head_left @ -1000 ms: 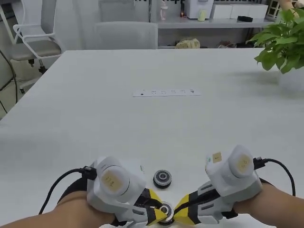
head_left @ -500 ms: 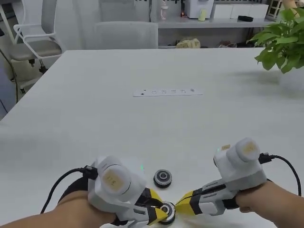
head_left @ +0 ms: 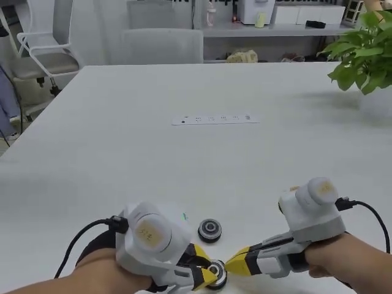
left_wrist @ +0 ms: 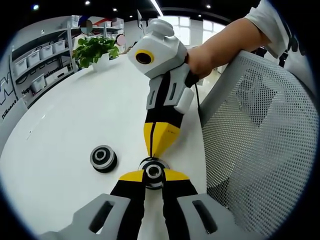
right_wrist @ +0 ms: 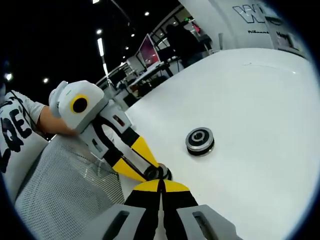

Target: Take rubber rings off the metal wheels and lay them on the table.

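A small metal wheel with a black rubber ring (head_left: 215, 270) sits between the yellow tips of my left gripper (head_left: 211, 277), which is shut on it near the table's front edge. In the left gripper view the wheel (left_wrist: 152, 172) is clamped in my left gripper (left_wrist: 152, 176). My right gripper (head_left: 231, 265) points in from the right with its jaws shut, tip against the wheel's rim (right_wrist: 158, 172). I cannot tell whether it pinches the ring. A second ringed wheel (head_left: 210, 229) lies flat on the table just beyond, also visible as wheel (left_wrist: 103, 158) and wheel (right_wrist: 200, 140).
The white table (head_left: 184, 165) stretches far ahead. A white power strip (head_left: 211, 119) lies mid-table and a potted plant (head_left: 362, 52) stands at the far right. Chairs (head_left: 162, 46) stand behind the table, and a mesh chair back (left_wrist: 260, 125) is close behind me.
My right gripper has swung out to the right and tilted lower, its tip still at the held wheel. The left gripper keeps its hold, and the loose wheel has not moved.
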